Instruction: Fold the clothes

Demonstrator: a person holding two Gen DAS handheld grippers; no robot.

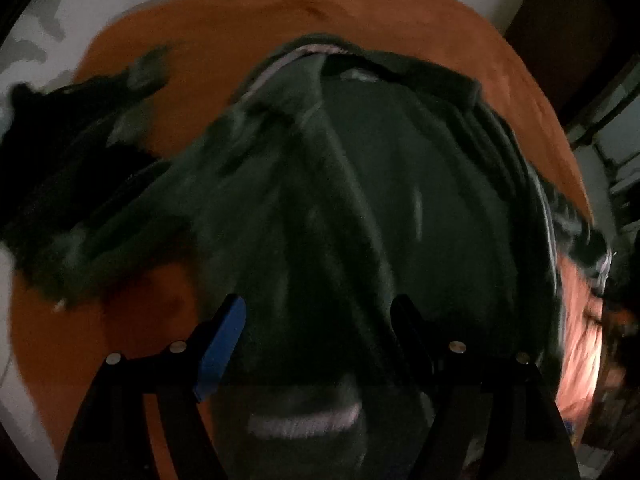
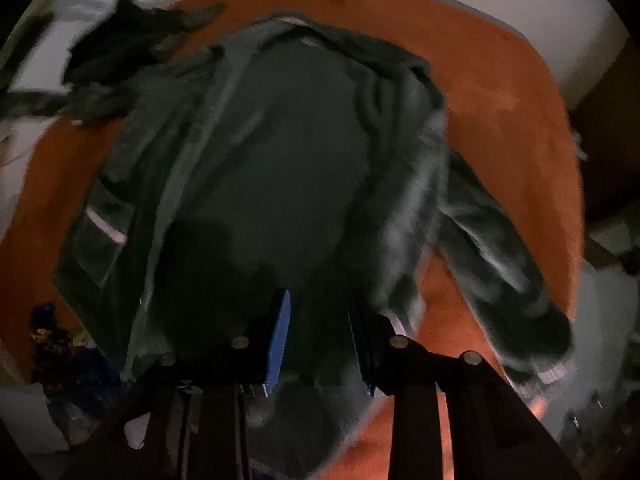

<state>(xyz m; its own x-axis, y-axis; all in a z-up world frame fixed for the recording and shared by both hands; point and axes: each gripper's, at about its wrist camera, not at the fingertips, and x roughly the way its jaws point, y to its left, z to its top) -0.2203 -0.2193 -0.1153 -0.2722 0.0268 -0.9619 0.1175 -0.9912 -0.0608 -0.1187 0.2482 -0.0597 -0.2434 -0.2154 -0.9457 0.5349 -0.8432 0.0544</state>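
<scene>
A dark green fleece jacket (image 1: 360,184) lies spread on an orange blanket (image 1: 280,12), collar at the far end and hem toward me. My left gripper (image 1: 316,312) is open wide, its fingers straddling the hem, whose pale stripe (image 1: 304,420) shows below them. In the right wrist view the same jacket (image 2: 280,152) fills the middle, one sleeve (image 2: 500,272) trailing to the right. My right gripper (image 2: 320,320) has its fingers drawn close on the hem fabric, which bunches between them. Both views are dim and blurred.
A second dark garment (image 1: 80,104) lies crumpled at the blanket's far left edge, also seen as a dark heap (image 2: 128,40). White floor or wall (image 2: 520,8) surrounds the orange blanket (image 2: 500,92). Colourful clutter (image 2: 52,340) sits at the near left.
</scene>
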